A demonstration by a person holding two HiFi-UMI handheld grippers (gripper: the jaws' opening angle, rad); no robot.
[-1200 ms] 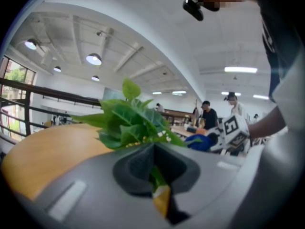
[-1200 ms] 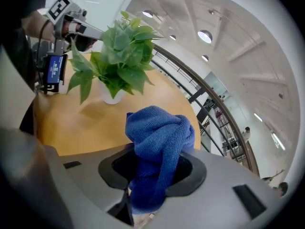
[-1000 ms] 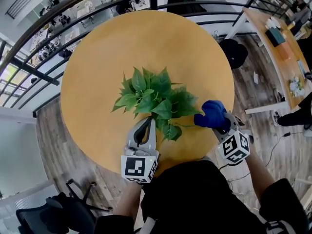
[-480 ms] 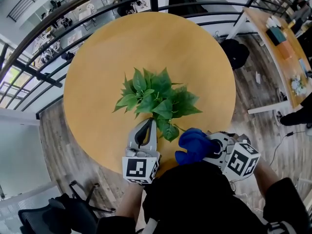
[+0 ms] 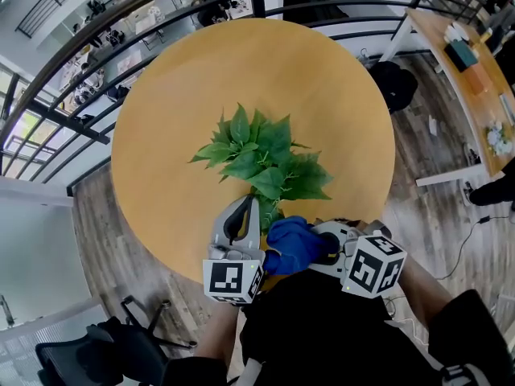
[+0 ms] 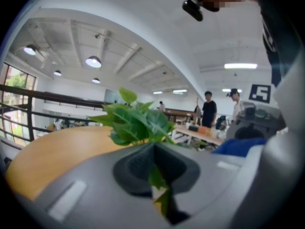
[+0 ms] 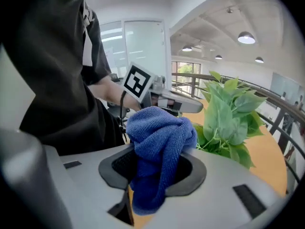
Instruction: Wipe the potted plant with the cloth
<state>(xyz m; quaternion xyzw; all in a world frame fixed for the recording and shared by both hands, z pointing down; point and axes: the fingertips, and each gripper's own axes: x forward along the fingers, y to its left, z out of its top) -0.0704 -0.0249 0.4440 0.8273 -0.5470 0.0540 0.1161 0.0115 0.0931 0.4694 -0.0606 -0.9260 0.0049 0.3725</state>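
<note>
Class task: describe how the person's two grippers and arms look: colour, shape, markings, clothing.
Both the left gripper and right gripper are light grey, with two tapering jaws lined by dark pads. Each carries a white cube printed with black square markers. The person wears a black short-sleeved top.

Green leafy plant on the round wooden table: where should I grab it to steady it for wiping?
Pinch a low outer leaf of the green leafy plant, coming in nearly level from the near side. Its foliage spreads wide and hides whatever is below, so a leaf is what offers itself; the left tongs are shut on one there.
</note>
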